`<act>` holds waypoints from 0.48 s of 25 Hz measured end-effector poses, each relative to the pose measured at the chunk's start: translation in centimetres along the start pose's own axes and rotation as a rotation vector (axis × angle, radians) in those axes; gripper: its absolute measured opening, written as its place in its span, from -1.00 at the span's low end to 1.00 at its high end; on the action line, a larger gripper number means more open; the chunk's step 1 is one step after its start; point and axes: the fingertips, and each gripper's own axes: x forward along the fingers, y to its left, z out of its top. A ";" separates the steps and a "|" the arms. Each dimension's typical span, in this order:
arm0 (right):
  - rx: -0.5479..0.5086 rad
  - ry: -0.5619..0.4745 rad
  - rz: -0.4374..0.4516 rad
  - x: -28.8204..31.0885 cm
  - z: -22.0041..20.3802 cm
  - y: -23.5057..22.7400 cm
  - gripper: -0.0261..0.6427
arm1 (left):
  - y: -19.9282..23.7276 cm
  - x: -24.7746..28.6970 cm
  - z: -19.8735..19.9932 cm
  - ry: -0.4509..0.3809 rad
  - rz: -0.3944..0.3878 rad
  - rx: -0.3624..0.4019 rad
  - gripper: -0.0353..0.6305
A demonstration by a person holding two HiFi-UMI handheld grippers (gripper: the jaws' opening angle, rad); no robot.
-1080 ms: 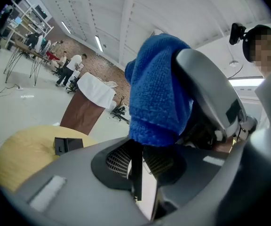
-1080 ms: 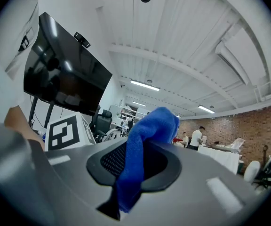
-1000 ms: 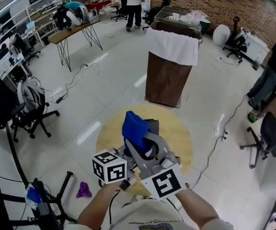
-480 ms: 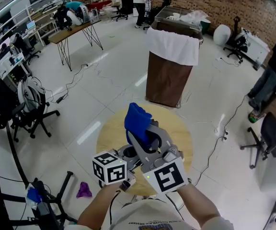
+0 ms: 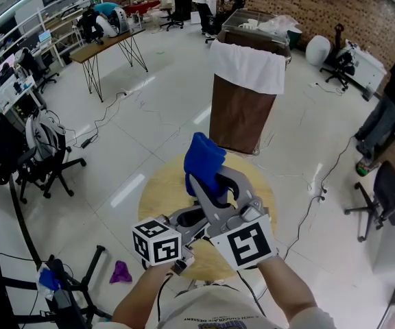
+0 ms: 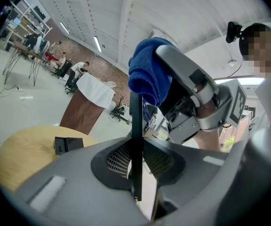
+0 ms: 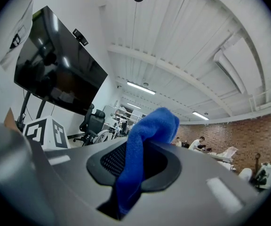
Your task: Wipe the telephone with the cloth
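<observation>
My left gripper [image 6: 135,166] is shut on the telephone [image 6: 135,126], a thin black slab seen edge-on and standing upright between the jaws. A blue cloth [image 7: 142,149] is bunched in my right gripper [image 7: 135,178], which is shut on it. In the left gripper view the cloth [image 6: 147,74] hangs against the telephone's upper end. From the head view both grippers are held together over the round wooden table [image 5: 160,184]. There the cloth [image 5: 203,157] sticks out past the right gripper [image 5: 212,184], the left gripper [image 5: 184,219] lies beneath it, and the telephone is mostly hidden.
A small black stand [image 6: 67,144] sits on the table. Beyond the table is a brown bin with a white liner [image 5: 242,105]. A purple rag [image 5: 120,271] lies on the floor at left, near office chairs [image 5: 43,163]. A dark wall screen [image 7: 51,69] fills the right gripper view's left.
My right gripper has slid forward and slightly right along the telephone, carrying the blue cloth away from me. The left gripper has stayed in place.
</observation>
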 end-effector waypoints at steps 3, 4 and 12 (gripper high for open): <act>-0.002 -0.014 -0.022 0.1 0.5 -0.9 -0.72 | 0.1 -0.2 -0.2 0.001 -0.002 -0.001 -0.71; -0.006 -0.018 -0.027 0.2 0.7 -1.1 -0.72 | 0.2 -0.2 -0.2 0.001 -0.003 -0.001 -0.71; -0.007 -0.030 -0.051 0.1 1.0 -2.1 -0.72 | 0.0 -0.4 -0.2 -0.007 -0.014 -0.006 -0.71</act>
